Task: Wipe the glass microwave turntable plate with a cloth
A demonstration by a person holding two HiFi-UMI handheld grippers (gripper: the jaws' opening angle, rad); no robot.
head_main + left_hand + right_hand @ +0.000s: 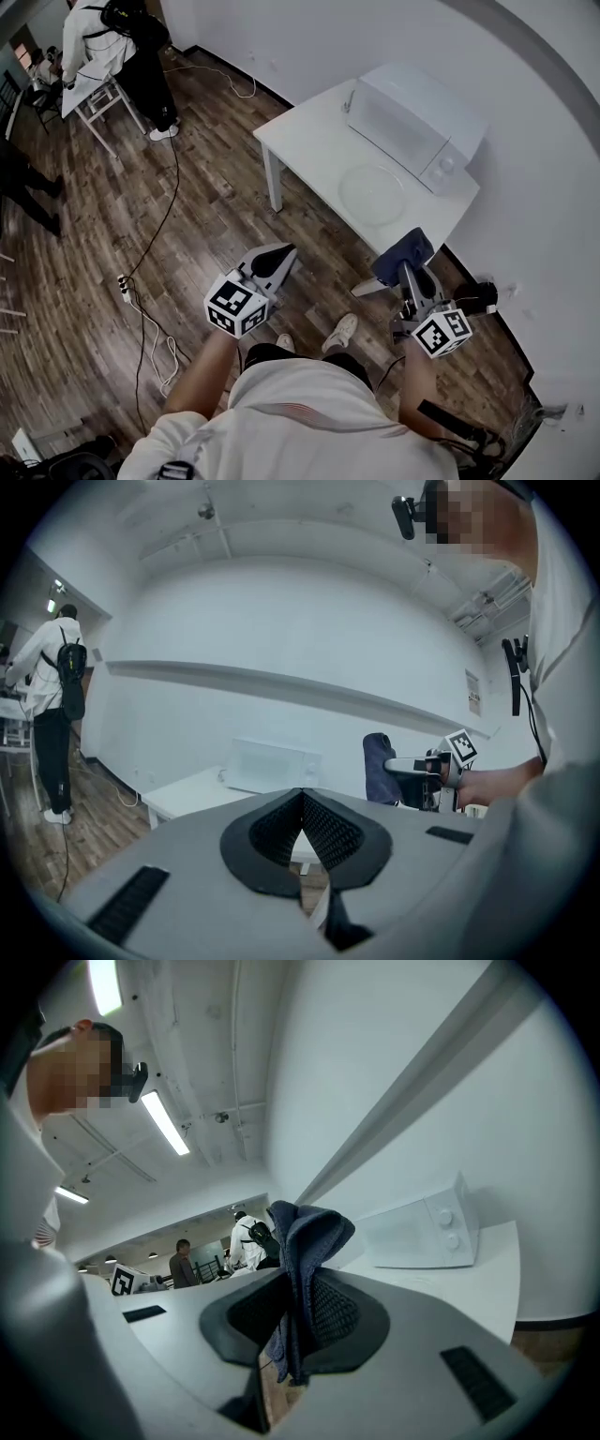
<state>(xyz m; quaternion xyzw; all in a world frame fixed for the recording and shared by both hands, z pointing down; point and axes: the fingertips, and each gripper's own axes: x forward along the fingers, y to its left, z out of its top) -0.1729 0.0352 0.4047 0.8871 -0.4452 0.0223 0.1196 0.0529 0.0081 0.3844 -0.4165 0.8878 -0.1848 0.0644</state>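
Note:
The clear glass turntable plate [371, 191] lies flat on the white table [309, 141], in front of the white microwave [415, 123]. My right gripper [410, 268] is shut on a dark blue cloth [404, 253], held in the air just off the table's near corner. The cloth [302, 1269] stands up between the shut jaws in the right gripper view. My left gripper [274, 262] is shut with nothing in it, over the wooden floor left of the table. From the left gripper view, the cloth [380, 766] and the microwave [272, 764] show ahead.
A power strip [123, 284] and cables [155, 347] lie on the floor at the left. A person [122, 47] stands by a small white table [94, 98] far back left. The wall runs close behind the microwave.

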